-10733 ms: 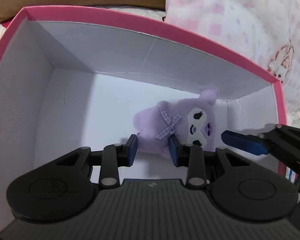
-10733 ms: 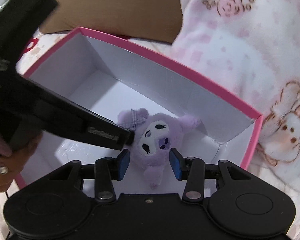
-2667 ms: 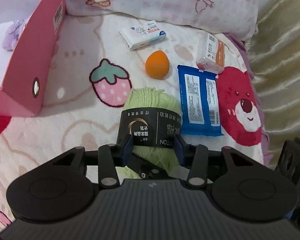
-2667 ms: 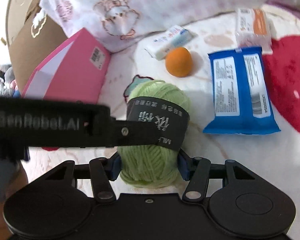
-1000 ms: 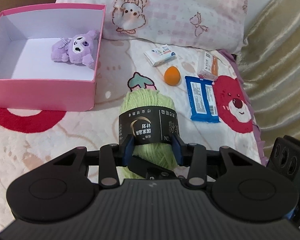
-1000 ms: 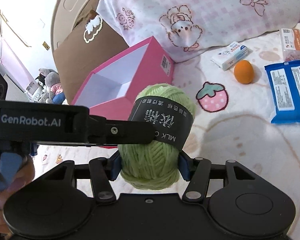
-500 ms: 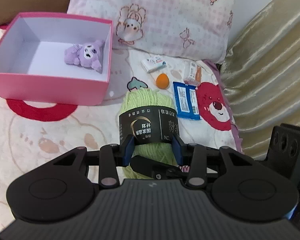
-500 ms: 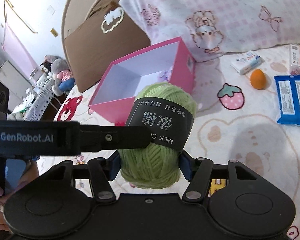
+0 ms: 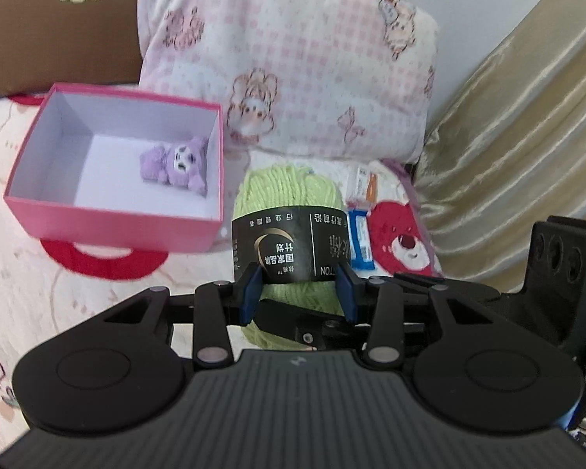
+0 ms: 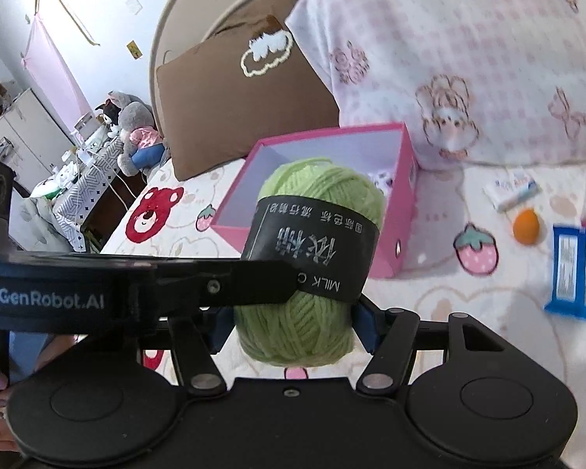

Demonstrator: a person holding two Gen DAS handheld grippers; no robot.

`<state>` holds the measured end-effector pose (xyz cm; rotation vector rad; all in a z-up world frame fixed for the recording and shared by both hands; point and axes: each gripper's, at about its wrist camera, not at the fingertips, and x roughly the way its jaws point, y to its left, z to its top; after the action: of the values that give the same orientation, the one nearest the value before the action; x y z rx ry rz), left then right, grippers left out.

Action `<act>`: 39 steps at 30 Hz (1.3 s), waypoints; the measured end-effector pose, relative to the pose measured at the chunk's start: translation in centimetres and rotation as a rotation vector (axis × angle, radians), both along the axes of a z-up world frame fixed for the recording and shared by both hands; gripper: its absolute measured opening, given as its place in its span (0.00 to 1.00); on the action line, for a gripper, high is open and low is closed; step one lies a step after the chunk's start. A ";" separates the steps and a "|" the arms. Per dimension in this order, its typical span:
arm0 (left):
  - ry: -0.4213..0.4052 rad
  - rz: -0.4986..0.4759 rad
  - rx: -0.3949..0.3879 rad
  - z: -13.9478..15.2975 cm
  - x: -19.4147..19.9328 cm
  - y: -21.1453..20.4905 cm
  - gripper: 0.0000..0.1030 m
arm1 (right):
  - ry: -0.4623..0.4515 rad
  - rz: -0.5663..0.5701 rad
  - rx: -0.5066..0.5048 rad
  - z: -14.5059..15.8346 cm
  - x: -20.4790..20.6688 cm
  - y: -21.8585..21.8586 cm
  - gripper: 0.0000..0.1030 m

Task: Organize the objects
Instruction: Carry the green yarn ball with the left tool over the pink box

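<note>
Both the left hand-held gripper (image 9: 299, 293) and the right hand-held gripper (image 10: 293, 326) clamp the green yarn ball (image 9: 289, 211), held in the air above the bed (image 9: 58, 293). Carry it level over the pink box (image 9: 113, 226), lower beside the purple plush (image 9: 175, 160), then release both together

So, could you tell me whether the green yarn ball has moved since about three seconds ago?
Yes. The yarn ball has been lifted off the blanket and carried toward the pink box.
</note>
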<state>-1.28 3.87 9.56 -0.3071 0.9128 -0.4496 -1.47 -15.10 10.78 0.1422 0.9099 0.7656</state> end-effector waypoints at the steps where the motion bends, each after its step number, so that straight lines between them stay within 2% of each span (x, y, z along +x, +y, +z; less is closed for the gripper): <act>1: -0.006 0.003 -0.005 0.1 0.0 0.3 0.38 | -0.006 0.000 -0.004 0.3 0.1 0.3 0.66; 10: -0.025 0.045 -0.019 0.9 2.8 2.3 0.39 | -0.050 0.033 -0.038 1.9 2.8 3.1 0.63; 14: -0.029 0.084 -0.021 1.6 5.3 3.4 0.39 | -0.092 0.104 -0.035 2.4 5.3 4.3 0.63; 17: -0.002 0.112 -0.025 1.3 7.7 4.3 0.39 | -0.119 0.169 -0.079 2.4 7.4 5.9 0.63; 20: 0.056 0.137 -0.020 0.1 10.3 5.0 0.39 | -0.130 0.218 -0.140 1.4 9.3 7.7 0.62; 25: 0.184 0.167 -0.007 -3.5 14.7 6.4 0.40 | -0.126 0.311 -0.232 -1.6 12.2 10.6 0.60; 27: 0.217 0.166 0.024 -4.8 16.3 6.7 0.41 | -0.128 0.367 -0.248 -2.9 13.3 11.6 0.59; 30: 0.249 0.165 0.046 -6.3 18.0 7.0 0.41 | -0.177 0.467 -0.295 -4.2 14.4 12.7 0.59; 32: 0.265 0.166 0.053 -7.3 19.0 6.9 0.41 | -0.150 0.498 -0.310 -4.8 15.7 13.4 0.59; 39: 0.361 0.186 0.007 -10.8 21.9 7.8 0.43 | -0.176 0.609 -0.442 -7.1 17.0 16.0 0.58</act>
<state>20.67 11.67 -1.23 -0.4723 1.2247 -0.2215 15.53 0.93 3.72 -0.6088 0.9400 1.0929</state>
